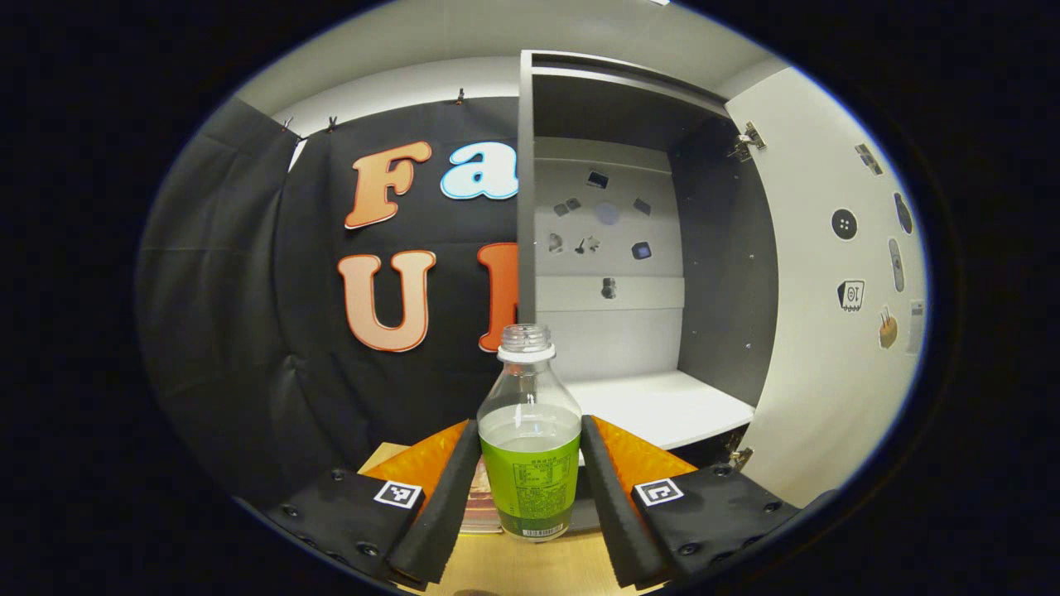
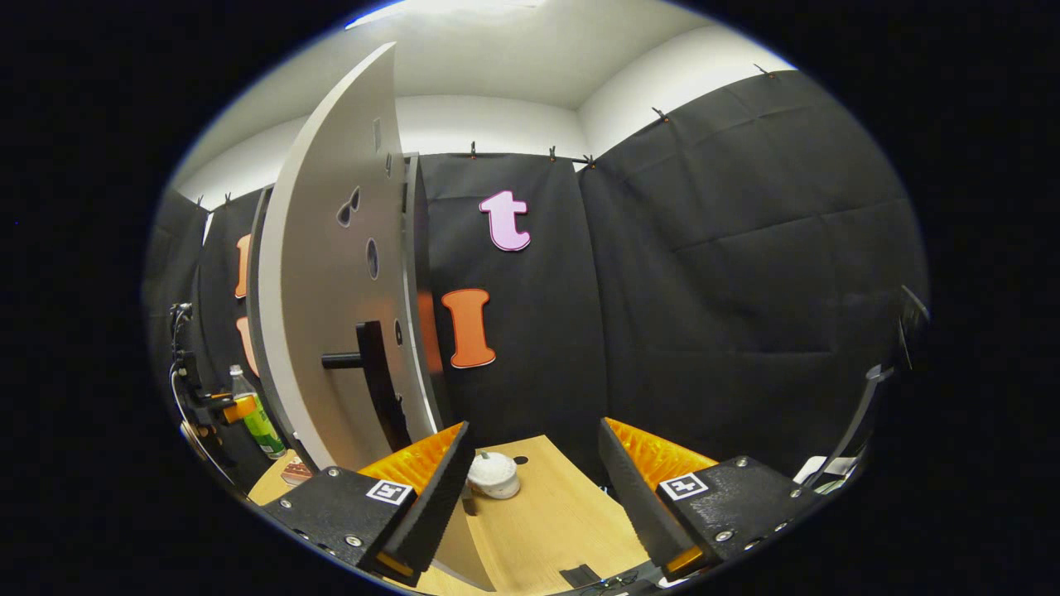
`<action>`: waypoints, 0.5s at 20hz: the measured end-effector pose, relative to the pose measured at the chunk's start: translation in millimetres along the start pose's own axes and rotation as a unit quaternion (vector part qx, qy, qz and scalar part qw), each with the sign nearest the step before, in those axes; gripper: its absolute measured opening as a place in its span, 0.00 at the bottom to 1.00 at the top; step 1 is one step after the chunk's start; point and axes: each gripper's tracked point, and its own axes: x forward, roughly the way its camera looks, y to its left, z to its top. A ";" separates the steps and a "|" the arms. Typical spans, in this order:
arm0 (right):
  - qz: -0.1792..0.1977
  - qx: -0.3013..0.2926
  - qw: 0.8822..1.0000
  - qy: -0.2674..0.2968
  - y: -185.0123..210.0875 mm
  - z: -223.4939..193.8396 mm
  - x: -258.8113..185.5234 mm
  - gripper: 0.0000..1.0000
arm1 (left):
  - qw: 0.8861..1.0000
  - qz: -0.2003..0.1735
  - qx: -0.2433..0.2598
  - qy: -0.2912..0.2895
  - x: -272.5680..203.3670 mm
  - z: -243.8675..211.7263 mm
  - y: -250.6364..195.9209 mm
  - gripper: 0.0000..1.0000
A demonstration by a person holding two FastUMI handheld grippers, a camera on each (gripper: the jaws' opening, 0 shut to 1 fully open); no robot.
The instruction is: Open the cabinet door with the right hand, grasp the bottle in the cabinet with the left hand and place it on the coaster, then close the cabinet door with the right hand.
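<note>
Left gripper (image 1: 530, 488): jaws spread to either side of the bottle (image 1: 530, 447), a narrow gap visible on each side, so not clamped as far as can be judged. Bottle standing upright on the wooden surface (image 1: 513, 571), long axis vertical, directly ahead between the fingers, outside the cabinet (image 1: 629, 248). Uncapped neck, clear upper body, pale liquid, green label around the lower half. Label print too small to read; no brand legible. Flat reddish item just behind the bottle's base on the left, presumably the coaster (image 1: 484, 505); whether the bottle rests on it or just in front of it cannot be told.

Cabinet interior open behind the bottle, white shelf (image 1: 662, 406) bare, small stickers on the back panel. Cabinet door (image 1: 836, 290) swung wide to the right, hinges visible at top and bottom of its inner edge, more stickers on its inner face, none readable.

Right gripper (image 2: 530, 488): jaws wide apart, holding nothing. Outer face of the door at left in the right gripper view, dark handle (image 2: 368, 364) projecting from it, up and to the left of the fingers, near but not touching. Small white round object (image 2: 494, 475) on the surface between the fingers. Bottle and left gripper seen far left past the door edge.

Judgement: placement at or near completion. Next move turns on the handle, long axis vertical, left of and above the right gripper, nearer that hand. Left gripper to back clear of the bottle without tipping it.
</note>
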 end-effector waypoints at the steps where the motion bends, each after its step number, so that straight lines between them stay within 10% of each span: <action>1: 0.004 0.001 1.000 -0.001 1.3 0.7 -1.0 0.98 | 1.000 0.006 0.000 0.004 -8.1 -9.5 10.1 0.77; 10: 0.016 0.002 1.000 0.002 2.3 0.4 -5.2 0.92 | 0.999 0.017 0.007 0.033 -60.7 -104.3 62.1 0.80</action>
